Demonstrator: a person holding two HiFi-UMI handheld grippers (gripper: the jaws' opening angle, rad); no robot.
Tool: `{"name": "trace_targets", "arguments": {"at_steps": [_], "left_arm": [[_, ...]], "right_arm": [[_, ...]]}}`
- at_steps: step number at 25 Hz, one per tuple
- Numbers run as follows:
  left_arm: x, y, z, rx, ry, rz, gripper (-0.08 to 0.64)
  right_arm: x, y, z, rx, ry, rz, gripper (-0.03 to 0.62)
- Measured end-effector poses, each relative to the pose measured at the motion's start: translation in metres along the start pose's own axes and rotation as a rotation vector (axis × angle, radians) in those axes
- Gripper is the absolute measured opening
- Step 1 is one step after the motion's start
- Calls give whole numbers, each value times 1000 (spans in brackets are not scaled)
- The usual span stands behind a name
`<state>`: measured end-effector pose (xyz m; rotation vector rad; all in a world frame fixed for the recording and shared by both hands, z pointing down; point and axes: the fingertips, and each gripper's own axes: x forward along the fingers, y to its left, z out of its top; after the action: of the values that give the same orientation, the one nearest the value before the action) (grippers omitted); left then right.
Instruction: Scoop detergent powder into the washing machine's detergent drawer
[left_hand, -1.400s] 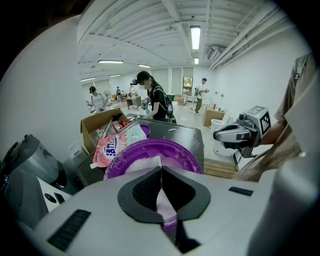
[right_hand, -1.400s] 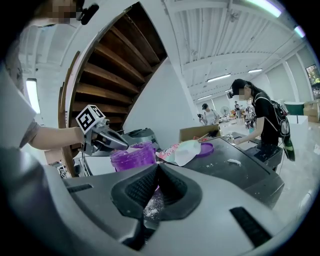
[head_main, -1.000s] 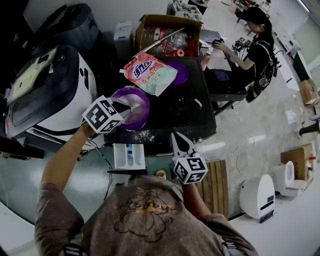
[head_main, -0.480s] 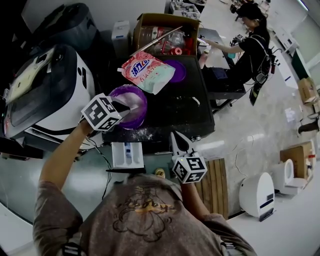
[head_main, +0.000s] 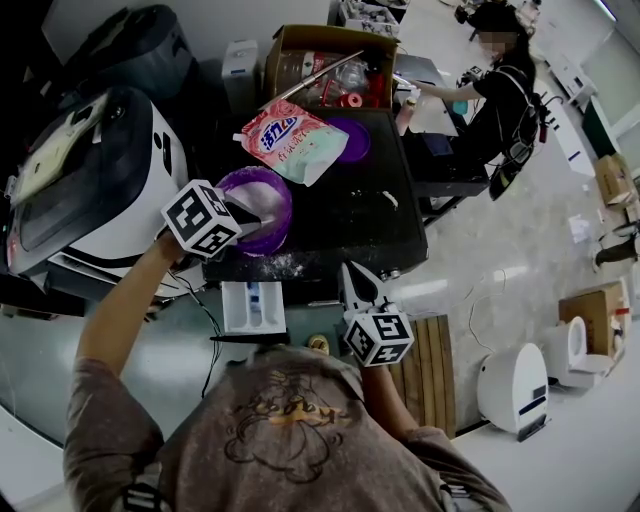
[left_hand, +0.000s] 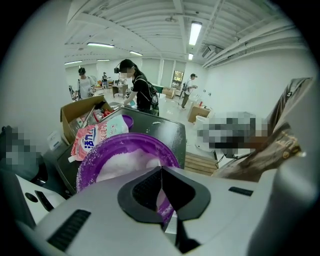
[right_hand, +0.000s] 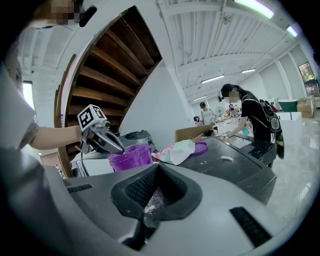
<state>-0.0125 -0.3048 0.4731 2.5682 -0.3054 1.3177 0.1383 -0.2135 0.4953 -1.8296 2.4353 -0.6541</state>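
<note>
A purple bowl (head_main: 272, 196) of white detergent powder (left_hand: 125, 161) stands on the black machine top (head_main: 350, 215). My left gripper (head_main: 248, 214) reaches over the bowl's near left rim. Its jaws are shut, and a thin pale scoop handle (left_hand: 170, 224) shows between them. The scoop's head is hidden. In the right gripper view, the left gripper (right_hand: 121, 149) touches the top of the bowl (right_hand: 131, 156). The white detergent drawer (head_main: 253, 307) stands pulled out below the top's front edge. My right gripper (head_main: 351, 273) hovers to the drawer's right, shut and holding nothing.
A pink detergent bag (head_main: 290, 140) and a purple lid (head_main: 356, 140) lie behind the bowl, with a cardboard box (head_main: 330, 58) beyond. Spilled powder (head_main: 285, 265) dusts the front edge. A white-and-black appliance (head_main: 90, 180) stands on the left. A person (head_main: 500, 90) works at the far right.
My left gripper has drawn back slightly toward the bowl's near left rim. The right gripper has stayed where it was.
</note>
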Motion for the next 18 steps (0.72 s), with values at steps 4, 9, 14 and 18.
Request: {"name": "trace_targets", "arguments": {"at_steps": [4,9,14,18], "left_arm": [[-1,-2,-1,-18,11,-24,23],[-1,-4,-2,-43,7,-47,23],[-6,-5,1,-84,-15,-83,23],[-11,-7,2,-120,-42,-111,23]], "right_arm": [[-1,-2,-1,1,1,-4,-3],[-1,-2,-2,3,-2,-4,-3],[-1,-2,-1,4,-1,-4,-3],[-1,-2,-1,5,0,-3,-3]]}}
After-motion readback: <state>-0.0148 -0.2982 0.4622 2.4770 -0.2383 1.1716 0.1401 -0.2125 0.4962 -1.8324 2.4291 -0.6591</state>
